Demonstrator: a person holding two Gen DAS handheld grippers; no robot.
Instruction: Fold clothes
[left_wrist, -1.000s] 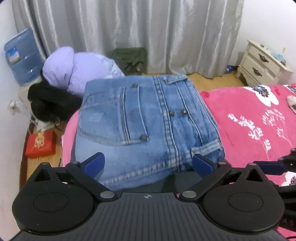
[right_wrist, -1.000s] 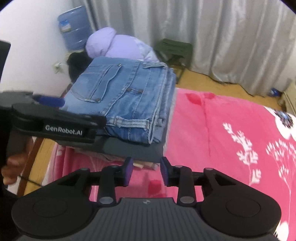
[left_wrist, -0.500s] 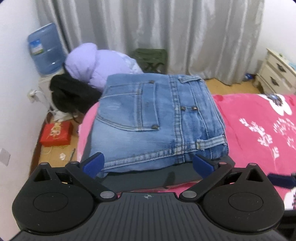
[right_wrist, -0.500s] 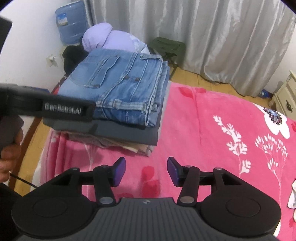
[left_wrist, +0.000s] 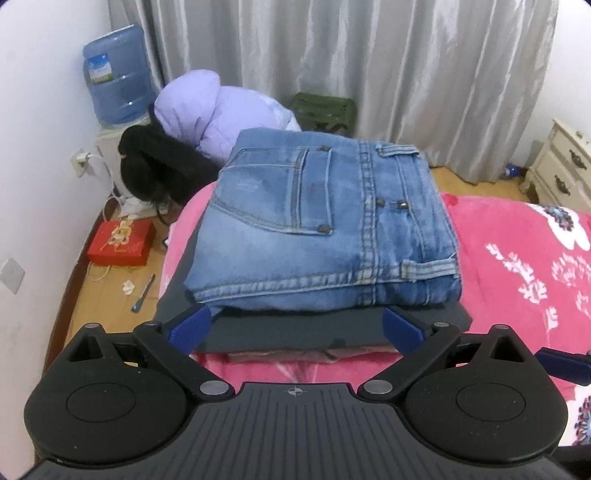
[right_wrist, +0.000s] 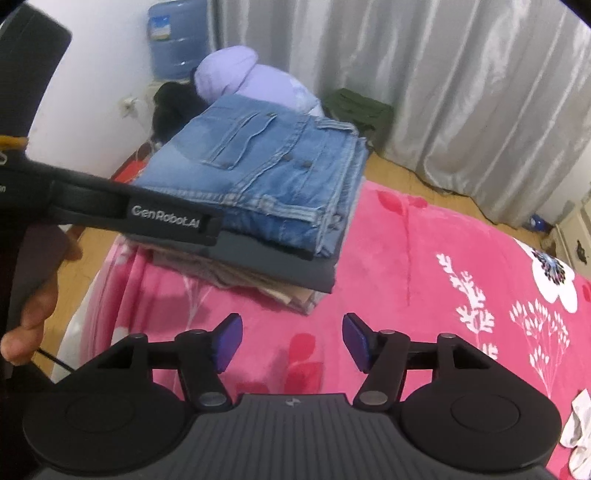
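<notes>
Both tongs empty: left gripper (left_wrist: 295, 326) spread wide, blue pads either side of the stack's near edge, not pressing anything; right gripper (right_wrist: 290, 341) jaws opening, only bare blanket between them.

Pink floral blanket (right_wrist: 424, 258) covers the bed, biggest thing here. Grey curtain (left_wrist: 369, 74) hangs behind along the far wall. Stack of folded clothes sits at the bed's corner near the wall: folded jeans (left_wrist: 325, 225) on top, back pocket up, waistband edge toward the left gripper; dark grey garment (left_wrist: 314, 326) flat under the jeans, sticking out past them at the near edge; beige garment (right_wrist: 291, 293) at the bottom, only its edges showing.

Lavender puffy jacket (left_wrist: 207, 110) heaped beyond the stack, black garment (left_wrist: 159, 170) just beside it. Blue water jug (left_wrist: 114, 75) in the corner. Green folding stool (left_wrist: 325, 112) by the curtain. Cream nightstand (left_wrist: 561, 166) far right. Red box (left_wrist: 120, 243) on the wood floor by the wall. Person's hand (right_wrist: 33, 314) grips the left tool's handle, seen from the right wrist view. White sock-like item (right_wrist: 580, 421) on the blanket, right edge.
</notes>
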